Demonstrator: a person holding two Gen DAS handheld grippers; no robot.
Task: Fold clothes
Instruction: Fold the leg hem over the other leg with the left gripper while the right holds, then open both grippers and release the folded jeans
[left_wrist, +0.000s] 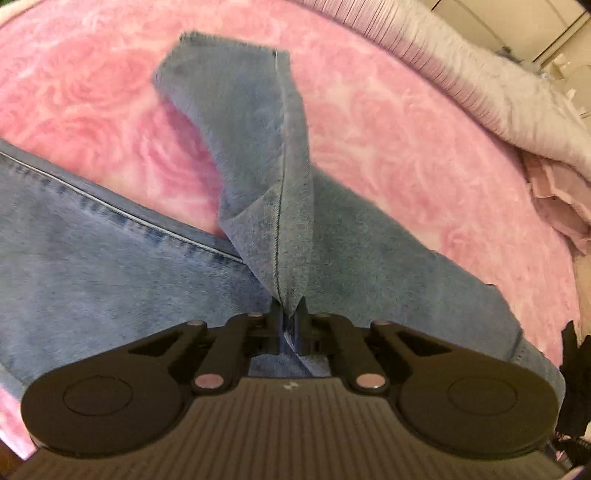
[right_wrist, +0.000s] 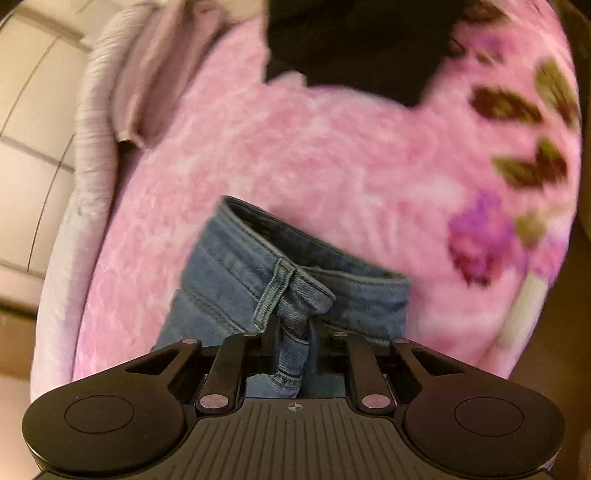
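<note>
Blue jeans (left_wrist: 92, 266) lie spread on a pink rose-patterned blanket (left_wrist: 388, 140). My left gripper (left_wrist: 289, 312) is shut on a seam of one leg, and that leg rises from the jaws as a folded flap toward its frayed hem (left_wrist: 229, 40). In the right wrist view, my right gripper (right_wrist: 293, 326) is shut on the jeans' waistband (right_wrist: 295, 280) beside a belt loop (right_wrist: 273, 291). The waistband is lifted and bunched between the jaws, with the open waist facing away.
A black garment (right_wrist: 354, 48) lies on the blanket beyond the waistband. A grey-lilac quilt (left_wrist: 498, 92) and pale pink cloth (left_wrist: 561, 199) are heaped at the bed's edge. Tiled floor (right_wrist: 33, 110) shows past the bed. Dark fabric (left_wrist: 576, 376) sits at the right edge.
</note>
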